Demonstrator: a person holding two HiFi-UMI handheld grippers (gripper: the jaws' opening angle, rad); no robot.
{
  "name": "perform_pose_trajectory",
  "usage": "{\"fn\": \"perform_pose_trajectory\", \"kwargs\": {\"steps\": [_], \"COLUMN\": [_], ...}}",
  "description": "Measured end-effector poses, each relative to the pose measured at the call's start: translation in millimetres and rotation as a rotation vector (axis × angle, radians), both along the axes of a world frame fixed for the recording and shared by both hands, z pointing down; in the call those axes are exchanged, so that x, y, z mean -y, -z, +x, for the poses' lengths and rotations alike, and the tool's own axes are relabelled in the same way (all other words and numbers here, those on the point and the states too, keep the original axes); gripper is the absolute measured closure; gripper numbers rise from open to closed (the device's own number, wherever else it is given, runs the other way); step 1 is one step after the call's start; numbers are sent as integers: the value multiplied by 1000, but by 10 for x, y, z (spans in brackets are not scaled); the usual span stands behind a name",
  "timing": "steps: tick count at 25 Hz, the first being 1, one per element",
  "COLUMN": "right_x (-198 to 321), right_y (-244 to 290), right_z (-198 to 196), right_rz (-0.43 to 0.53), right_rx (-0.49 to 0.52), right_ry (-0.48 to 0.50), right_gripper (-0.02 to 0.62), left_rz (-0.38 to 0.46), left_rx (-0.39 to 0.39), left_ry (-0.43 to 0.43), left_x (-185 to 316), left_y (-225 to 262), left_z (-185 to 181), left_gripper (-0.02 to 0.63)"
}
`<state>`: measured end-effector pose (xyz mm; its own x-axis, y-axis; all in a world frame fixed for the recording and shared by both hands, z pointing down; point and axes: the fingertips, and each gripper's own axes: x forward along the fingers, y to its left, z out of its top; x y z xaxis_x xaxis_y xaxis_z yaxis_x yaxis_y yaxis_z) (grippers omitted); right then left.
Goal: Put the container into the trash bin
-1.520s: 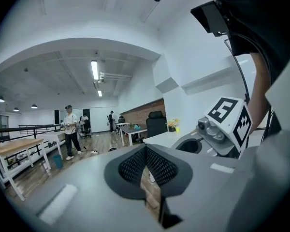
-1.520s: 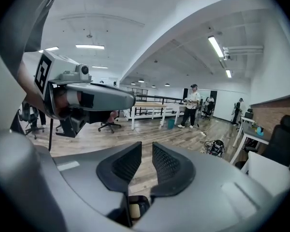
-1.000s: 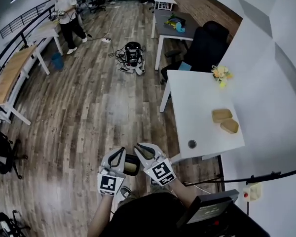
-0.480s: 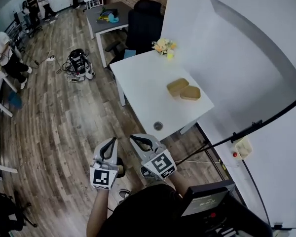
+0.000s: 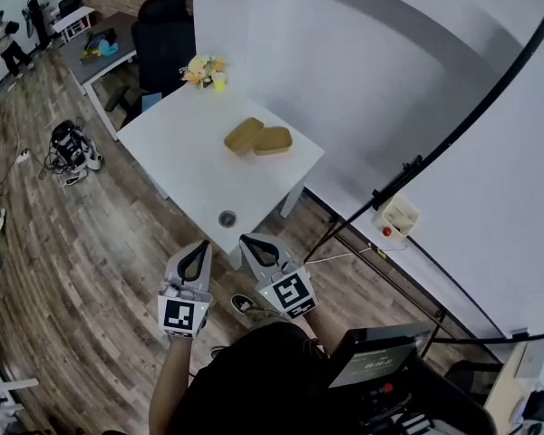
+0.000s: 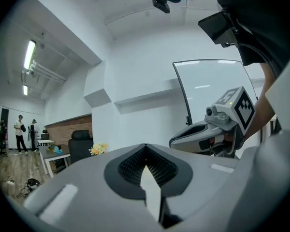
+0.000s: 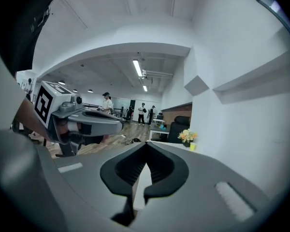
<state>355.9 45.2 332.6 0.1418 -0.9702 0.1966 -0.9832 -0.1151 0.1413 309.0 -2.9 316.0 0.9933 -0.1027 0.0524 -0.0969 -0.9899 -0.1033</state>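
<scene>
Two tan lidded containers (image 5: 243, 135) (image 5: 272, 140) lie side by side on the far part of a white table (image 5: 181, 170). My left gripper (image 5: 198, 248) and right gripper (image 5: 251, 241) hang side by side over the wooden floor, just short of the table's near corner. They point level towards the table. Both are shut with nothing between the jaws. The left gripper view shows its own closed tips (image 6: 145, 148) and the right gripper (image 6: 203, 134) beside it. In the right gripper view, the closed tips (image 7: 146, 145) point at the table. No trash bin is in view.
A small bunch of flowers (image 5: 204, 69) stands at the table's far corner, with a black office chair (image 5: 163, 34) behind it. A round cable hole (image 5: 227, 217) sits near the table's front edge. A whiteboard on a stand (image 5: 490, 198) is at the right. Gear lies on the floor (image 5: 72, 148) at the left.
A second ago both grippers flanked a black bin on the floor with a tan thing in it. The view and both grippers have swung round to the white table; the bin is out of view.
</scene>
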Motion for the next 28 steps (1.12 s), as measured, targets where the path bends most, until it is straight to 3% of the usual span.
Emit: {"fn": "perform_pose_trajectory", "kwargs": {"steps": [6,9,15,21,28], "right_x": [-92,-156,-57,-47,-104], "right_y": [-201,-220,-223,-280,-241], "right_z": [310,322,317,379,273], "right_rz": [-41,-50,-34,-56,-69], "right_rx": [18,19,27,20,19], "right_ry": [-89,-105,-102,-99,-108], "right_gripper": [588,587,586,587,587], "left_rz": [8,21,38,-9,11], "left_rx": [25,-11,4,61,33], "left_ry": [-112,-143,-159,-162,-174], "left_x": [-129,-198,-169,-179,-206], "left_y": [-166,-189,-191,-251,-203], "left_z": [411,500,561,613,509], "left_gripper": [607,607,607,607,607]}}
